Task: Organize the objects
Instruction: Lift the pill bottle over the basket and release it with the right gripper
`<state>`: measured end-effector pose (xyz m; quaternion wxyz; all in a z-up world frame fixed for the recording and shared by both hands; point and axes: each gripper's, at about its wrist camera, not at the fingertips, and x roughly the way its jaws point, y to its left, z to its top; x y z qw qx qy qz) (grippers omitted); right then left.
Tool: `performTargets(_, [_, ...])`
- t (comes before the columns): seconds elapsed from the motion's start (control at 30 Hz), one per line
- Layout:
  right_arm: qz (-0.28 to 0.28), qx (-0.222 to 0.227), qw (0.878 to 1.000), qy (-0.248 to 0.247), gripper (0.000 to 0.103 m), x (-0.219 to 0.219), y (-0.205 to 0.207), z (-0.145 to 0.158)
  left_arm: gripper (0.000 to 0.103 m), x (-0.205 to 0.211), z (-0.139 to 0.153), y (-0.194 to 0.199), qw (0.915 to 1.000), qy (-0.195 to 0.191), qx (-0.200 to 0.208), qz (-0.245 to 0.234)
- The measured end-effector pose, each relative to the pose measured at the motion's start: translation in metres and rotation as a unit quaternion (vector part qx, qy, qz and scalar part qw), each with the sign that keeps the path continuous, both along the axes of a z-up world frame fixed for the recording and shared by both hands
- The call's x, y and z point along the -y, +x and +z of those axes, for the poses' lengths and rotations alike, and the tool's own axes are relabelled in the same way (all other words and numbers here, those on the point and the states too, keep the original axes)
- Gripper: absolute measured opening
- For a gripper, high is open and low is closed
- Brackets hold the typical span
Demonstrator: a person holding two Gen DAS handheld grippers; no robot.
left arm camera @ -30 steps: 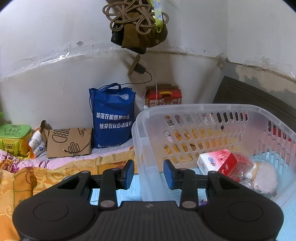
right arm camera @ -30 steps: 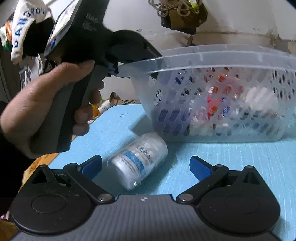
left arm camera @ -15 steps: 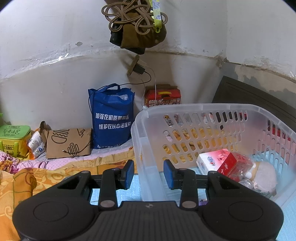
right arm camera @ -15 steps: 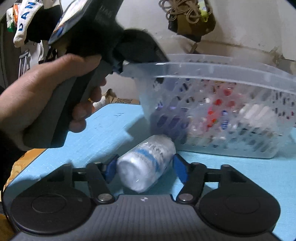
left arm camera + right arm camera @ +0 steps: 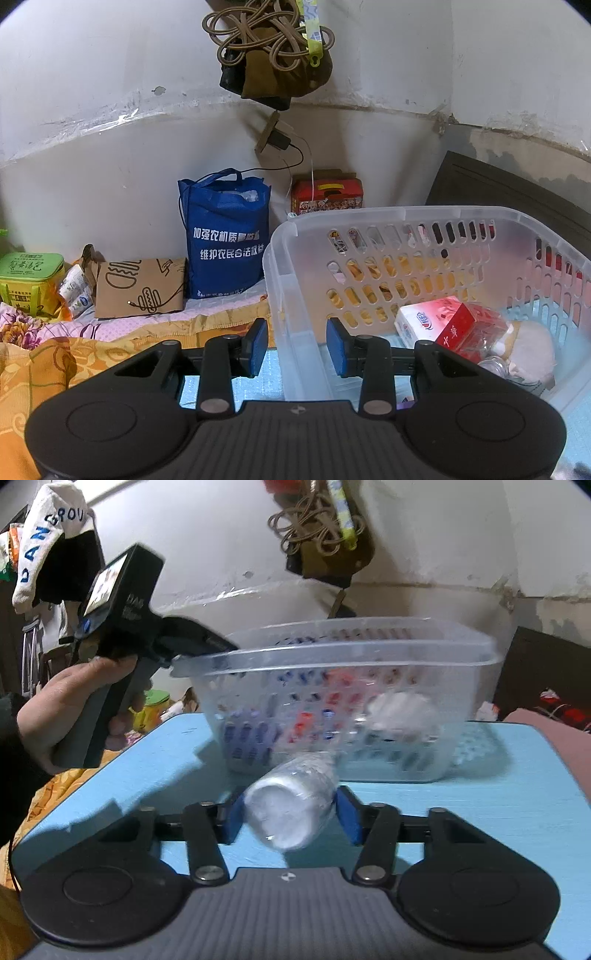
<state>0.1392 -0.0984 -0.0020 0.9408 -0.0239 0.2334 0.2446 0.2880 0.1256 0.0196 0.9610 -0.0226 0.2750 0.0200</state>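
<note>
While the left gripper keeps its jaws pinched astride the basket wall, the right gripper has just closed on the white bottle, now clamped and raised off the blue table (basket at twelve o'clock). Judgement: ready for deposit.

surface: blue table | on it: 1 clear basket
</note>
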Motion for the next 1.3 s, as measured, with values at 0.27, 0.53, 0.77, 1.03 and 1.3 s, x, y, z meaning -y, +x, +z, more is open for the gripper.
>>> performTargets(0.27, [-0.027,-0.006,1.000,0.015,0.049,0.040,-0.002,0.004,0.040,0.001,0.000,0.001,1.0000,0.001,0.000,0.004])
performTargets(0.53, [-0.017,0.051,0.998,0.045,0.049,0.058,-0.015,0.043,0.040,0.001,0.000,0.002,1.0000,0.003,0.000,0.004])
performTargets(0.77, [-0.003,0.118,0.992,0.049,0.049,0.052,0.001,0.101,0.040,0.000,0.000,0.002,1.0000,0.002,0.000,0.003])
performTargets(1.03, [0.015,0.140,0.990,-0.023,0.058,-0.011,0.081,0.135,0.040,-0.001,-0.001,0.002,1.0000,-0.001,-0.001,0.004])
performTargets(1.3, [-0.028,0.129,0.991,-0.015,0.103,-0.003,0.106,0.124,0.042,-0.002,-0.001,0.000,1.0000,-0.002,0.000,0.000])
